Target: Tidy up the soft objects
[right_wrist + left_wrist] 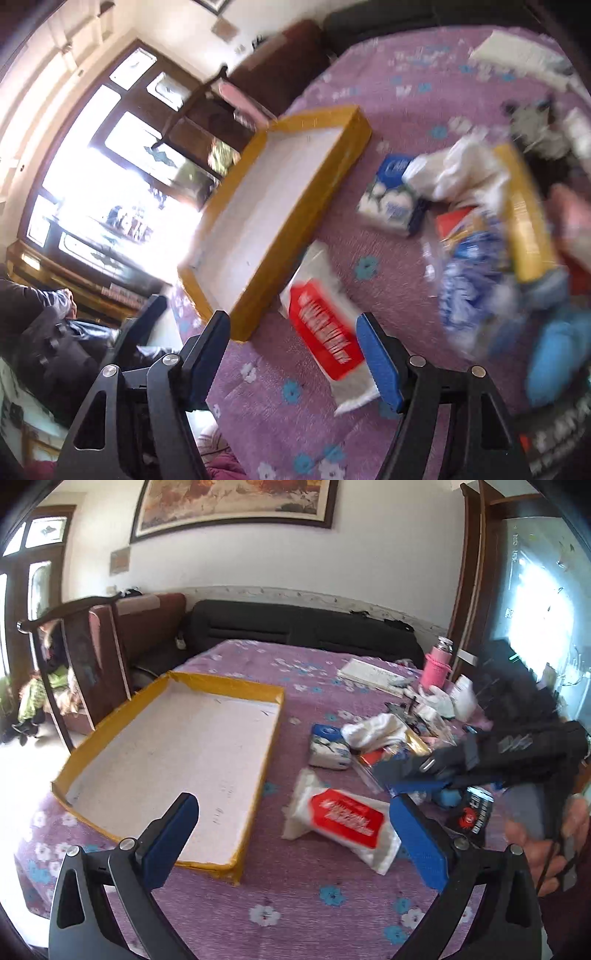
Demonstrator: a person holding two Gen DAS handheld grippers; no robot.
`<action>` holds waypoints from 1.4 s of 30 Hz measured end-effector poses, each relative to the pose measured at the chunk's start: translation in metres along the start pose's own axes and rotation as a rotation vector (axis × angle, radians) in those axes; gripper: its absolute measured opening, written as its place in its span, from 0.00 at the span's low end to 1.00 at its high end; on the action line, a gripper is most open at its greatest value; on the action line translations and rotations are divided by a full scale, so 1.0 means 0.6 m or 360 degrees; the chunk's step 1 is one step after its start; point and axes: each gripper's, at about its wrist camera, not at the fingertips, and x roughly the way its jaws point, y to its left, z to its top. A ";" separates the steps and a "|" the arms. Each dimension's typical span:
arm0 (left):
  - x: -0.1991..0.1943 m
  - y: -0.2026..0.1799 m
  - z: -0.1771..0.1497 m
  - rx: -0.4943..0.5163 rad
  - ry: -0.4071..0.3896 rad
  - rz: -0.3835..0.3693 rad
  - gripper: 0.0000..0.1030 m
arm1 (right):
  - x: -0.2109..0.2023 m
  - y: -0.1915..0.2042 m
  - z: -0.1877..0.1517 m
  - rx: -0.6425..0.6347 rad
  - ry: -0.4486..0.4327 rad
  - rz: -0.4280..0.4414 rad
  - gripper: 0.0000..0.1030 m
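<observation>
Left wrist view: the yellow-edged tray (168, 760) sits on the desk (295, 904) under a purple flowered cloth, and its white floor is bare. No soft object has been placed in it, so the sorting is judged to be at its start.

Items outstanding, all on the cloth to the right of the tray:
- a tissue pack with a red label (343, 823), lying just beside the tray's near right corner;
- a blue-and-white tissue pack (328, 747) further back;
- a crumpled white cloth (373, 731) touching the clutter behind it;
- a blue soft item (554, 354), at the right edge of the right wrist view, too blurred to identify.

Hard goods are mixed in: a dark can (474, 808) and a pink bottle (436, 668) at the far side.

Left gripper (291, 834): fingers spread, nothing between them, hovering near the tray's front edge. Right gripper (293, 354): fingers apart and gripping nothing, the red-labelled pack seen beyond the gap, not touched. That view is heavily blurred.

Judgement: every soft item remains to be collected; the red-labelled pack looks the likeliest first pick.
</observation>
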 end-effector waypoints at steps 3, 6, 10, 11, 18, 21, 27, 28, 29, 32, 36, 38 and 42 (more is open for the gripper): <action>0.023 -0.020 -0.007 -0.0015 0.0088 -0.0126 1.00 | -0.121 -0.014 -0.019 0.0050 -0.0434 -0.0063 0.95; 0.055 -0.048 -0.018 0.0009 0.0205 -0.0182 1.00 | -0.184 -0.062 -0.041 0.0145 -0.0617 0.0079 1.00; 0.106 -0.072 -0.025 -0.0011 0.0413 -0.0221 0.91 | -0.186 -0.149 -0.073 0.0241 -0.0588 -0.0116 1.00; 0.118 -0.072 -0.025 -0.0025 0.0446 -0.0198 0.91 | -0.182 -0.165 -0.070 0.0237 -0.0614 -0.0193 1.00; 0.206 -0.094 -0.004 -0.0022 0.0543 -0.0043 0.84 | -0.206 -0.236 -0.094 0.0389 -0.0720 -0.0322 1.00; 0.237 -0.123 0.005 0.0106 0.0571 -0.0055 0.36 | -0.218 -0.226 -0.097 0.0363 -0.0736 -0.0331 1.00; 0.250 -0.134 0.014 0.0158 0.0550 0.0011 0.45 | -0.212 -0.219 -0.104 0.0370 -0.0721 -0.0351 1.00; 0.256 -0.134 0.012 0.0159 0.0561 0.0027 0.53 | -0.208 -0.222 -0.102 0.0372 -0.0716 -0.0349 1.00; 0.260 -0.132 0.010 0.0155 0.0572 0.0030 0.55 | -0.207 -0.222 -0.102 0.0372 -0.0714 -0.0351 1.00; 0.259 -0.132 -0.001 0.0198 0.0542 0.0041 0.46 | -0.202 -0.227 -0.101 0.0378 -0.0696 -0.0376 1.00; 0.228 -0.112 0.002 0.0089 0.0482 -0.0057 0.40 | -0.194 -0.242 -0.098 0.0414 -0.0663 -0.0424 1.00; 0.201 -0.099 0.005 0.0029 0.0428 -0.0097 0.40 | -0.194 -0.244 -0.099 0.0419 -0.0661 -0.0447 1.00; 0.132 -0.061 0.009 -0.0093 0.0323 -0.0206 0.41 | -0.191 -0.248 -0.099 0.0418 -0.0658 -0.0528 1.00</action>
